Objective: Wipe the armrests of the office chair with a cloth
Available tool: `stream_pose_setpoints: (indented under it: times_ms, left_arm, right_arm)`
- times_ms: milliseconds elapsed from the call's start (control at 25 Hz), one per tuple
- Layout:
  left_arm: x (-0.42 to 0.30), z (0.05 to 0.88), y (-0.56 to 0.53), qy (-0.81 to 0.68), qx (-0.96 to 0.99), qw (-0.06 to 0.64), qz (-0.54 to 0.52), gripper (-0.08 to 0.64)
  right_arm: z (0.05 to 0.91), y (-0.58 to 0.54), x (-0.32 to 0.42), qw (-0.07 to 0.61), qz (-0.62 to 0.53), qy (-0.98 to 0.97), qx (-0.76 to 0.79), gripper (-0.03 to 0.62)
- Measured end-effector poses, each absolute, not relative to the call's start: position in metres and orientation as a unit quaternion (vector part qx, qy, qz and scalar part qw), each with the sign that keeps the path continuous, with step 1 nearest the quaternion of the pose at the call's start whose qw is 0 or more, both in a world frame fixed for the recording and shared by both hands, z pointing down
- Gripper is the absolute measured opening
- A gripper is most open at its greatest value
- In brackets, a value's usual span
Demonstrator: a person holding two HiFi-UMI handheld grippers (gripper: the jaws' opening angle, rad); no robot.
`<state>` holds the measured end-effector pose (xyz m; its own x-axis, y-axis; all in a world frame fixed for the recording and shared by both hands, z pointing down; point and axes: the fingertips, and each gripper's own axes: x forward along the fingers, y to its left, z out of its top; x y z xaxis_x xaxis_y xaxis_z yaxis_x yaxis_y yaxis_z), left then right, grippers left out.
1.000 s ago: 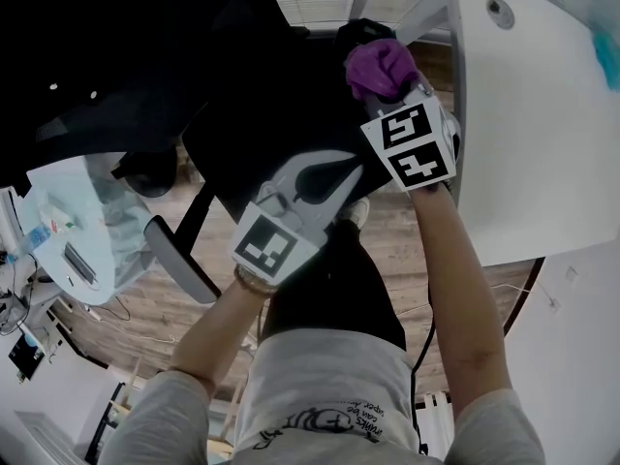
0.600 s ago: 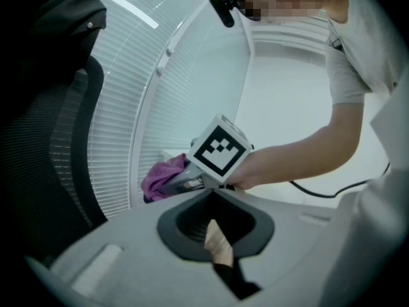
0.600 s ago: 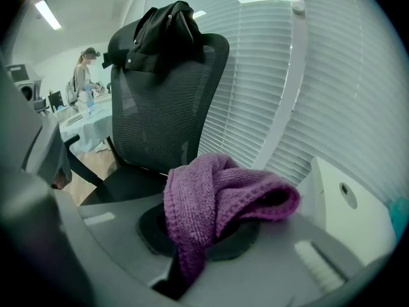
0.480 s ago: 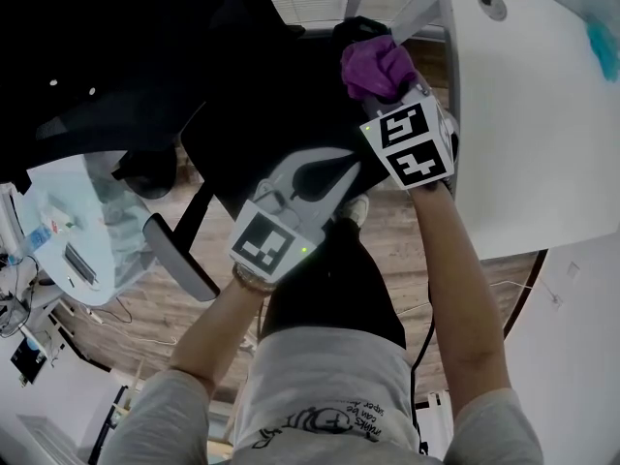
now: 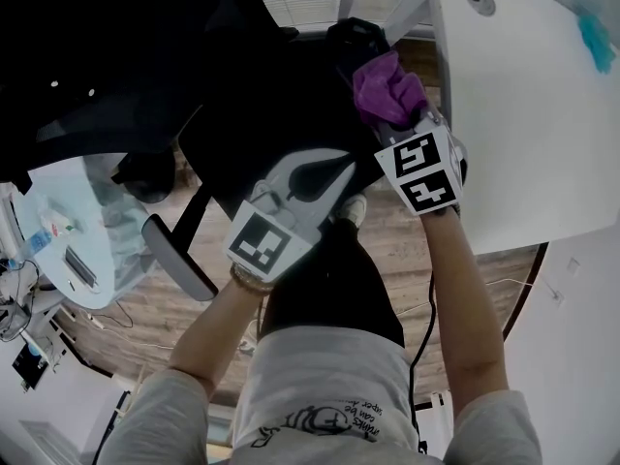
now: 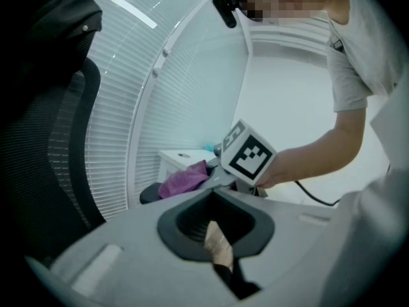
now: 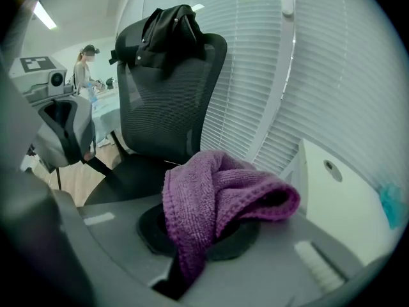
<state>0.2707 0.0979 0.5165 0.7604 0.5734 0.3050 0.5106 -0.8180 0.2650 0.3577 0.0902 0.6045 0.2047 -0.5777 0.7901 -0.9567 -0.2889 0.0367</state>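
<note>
1. The right tool (image 5: 394, 122) is clamped on a purple cloth (image 5: 386, 87). In the right gripper view the cloth (image 7: 217, 197) rises out of the slot between the jaws of that tool (image 7: 190, 258) and bunches up in folds over its front.
2. In the head view the cloth lies against the black armrest (image 5: 354, 37) on the chair's right side, close to the edge of the white bench (image 5: 523, 134). The left gripper view shows the cloth (image 6: 185, 179) resting on top of that armrest (image 6: 150, 192).
3. The left tool (image 5: 325, 177) is held over the front of the black seat of the office chair (image 5: 271, 114), apart from the cloth. In its own view its jaws (image 6: 220, 248) stand all but together, with nothing gripped (only a narrow tan strip shows in the slot).
4. The other armrest (image 5: 179, 258) stands out over the wooden floor (image 5: 387, 250), touched by neither tool.
5. The right gripper view shows the chair's mesh back (image 7: 169, 94) with a dark jacket (image 7: 166, 27) draped over its top, and window blinds (image 7: 255, 62) behind.
6. A small teal thing (image 5: 593, 39) lies at the far corner of the bench.
</note>
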Motion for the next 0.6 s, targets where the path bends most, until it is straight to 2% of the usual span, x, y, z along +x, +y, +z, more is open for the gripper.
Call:
stream_pose_setpoints:
  times_ms: [600]
  left_arm:
    - [0.269,0.505,0.113,0.300,0.932,0.078,0.186,0.002]
  right_arm:
    - [0.598,0.165,0.313,0.271,0.389,-0.512,0.717,0.028]
